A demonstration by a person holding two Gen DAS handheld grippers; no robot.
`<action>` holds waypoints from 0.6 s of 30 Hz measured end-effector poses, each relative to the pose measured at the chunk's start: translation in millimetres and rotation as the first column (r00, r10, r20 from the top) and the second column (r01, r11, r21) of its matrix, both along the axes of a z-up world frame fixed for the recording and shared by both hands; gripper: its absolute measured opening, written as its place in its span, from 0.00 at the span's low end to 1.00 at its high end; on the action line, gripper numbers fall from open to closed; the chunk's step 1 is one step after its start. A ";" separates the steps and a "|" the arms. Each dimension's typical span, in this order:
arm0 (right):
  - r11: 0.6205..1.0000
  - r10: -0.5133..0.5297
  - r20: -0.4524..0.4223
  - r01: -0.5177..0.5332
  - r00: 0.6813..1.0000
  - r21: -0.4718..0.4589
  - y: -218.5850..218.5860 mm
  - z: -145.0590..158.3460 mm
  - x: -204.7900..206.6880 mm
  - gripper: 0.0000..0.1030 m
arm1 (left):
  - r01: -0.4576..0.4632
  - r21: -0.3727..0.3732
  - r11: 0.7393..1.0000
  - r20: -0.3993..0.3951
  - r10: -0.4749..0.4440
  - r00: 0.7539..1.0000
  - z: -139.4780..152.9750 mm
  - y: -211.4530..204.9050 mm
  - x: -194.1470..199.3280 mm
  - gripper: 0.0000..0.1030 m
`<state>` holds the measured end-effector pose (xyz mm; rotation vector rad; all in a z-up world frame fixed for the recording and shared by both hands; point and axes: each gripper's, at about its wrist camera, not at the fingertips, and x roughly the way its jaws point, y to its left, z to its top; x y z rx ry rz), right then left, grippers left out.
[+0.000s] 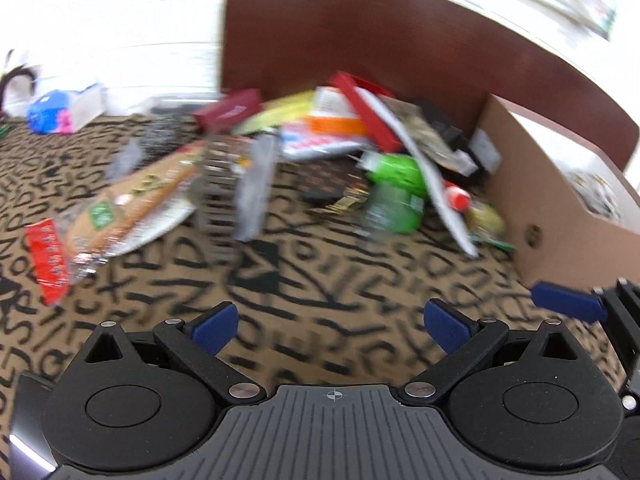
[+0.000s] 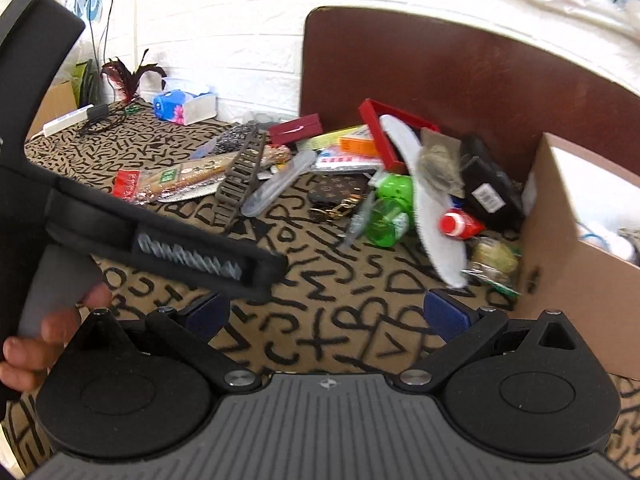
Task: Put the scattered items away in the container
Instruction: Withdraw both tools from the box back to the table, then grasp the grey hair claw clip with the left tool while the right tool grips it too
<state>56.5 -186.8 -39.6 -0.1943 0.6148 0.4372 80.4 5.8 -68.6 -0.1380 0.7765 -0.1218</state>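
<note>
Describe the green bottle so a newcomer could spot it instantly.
Start at the cardboard box on the right, then look left across the pile on the lettered tablecloth. The green bottle lies beside a long white insole; it is the only bright, translucent green item there.

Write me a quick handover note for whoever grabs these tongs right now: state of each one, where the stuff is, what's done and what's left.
Left tongs: open, empty, above the patterned cloth.
Right tongs: open, empty, near the cardboard box.
Clutter sits piled against the brown board: green bottle, red-capped bottle, white insole, red tray, snack packet, dark wallet.
Done: the box already holds a few things, hard to make out.
Left: nearly the whole pile. The green bottle or red-capped bottle look like the nearest picks.
</note>
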 end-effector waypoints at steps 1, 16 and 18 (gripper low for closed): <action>1.000 0.016 -0.002 -0.016 1.000 -0.001 5.8 -2.4 3.9 1.00 | -0.018 -0.001 1.000 -0.001 0.018 1.000 0.3 8.3 4.6 0.98; 0.983 0.180 0.003 -0.180 0.984 0.037 90.5 -33.8 62.9 0.81 | -0.062 -0.051 0.997 -0.062 0.059 0.996 -11.2 79.4 78.2 0.83; 0.983 0.179 -0.016 -0.178 0.984 0.049 96.9 -38.9 70.1 0.73 | -0.054 -0.043 0.998 -0.060 0.051 0.997 -12.8 79.9 86.9 0.83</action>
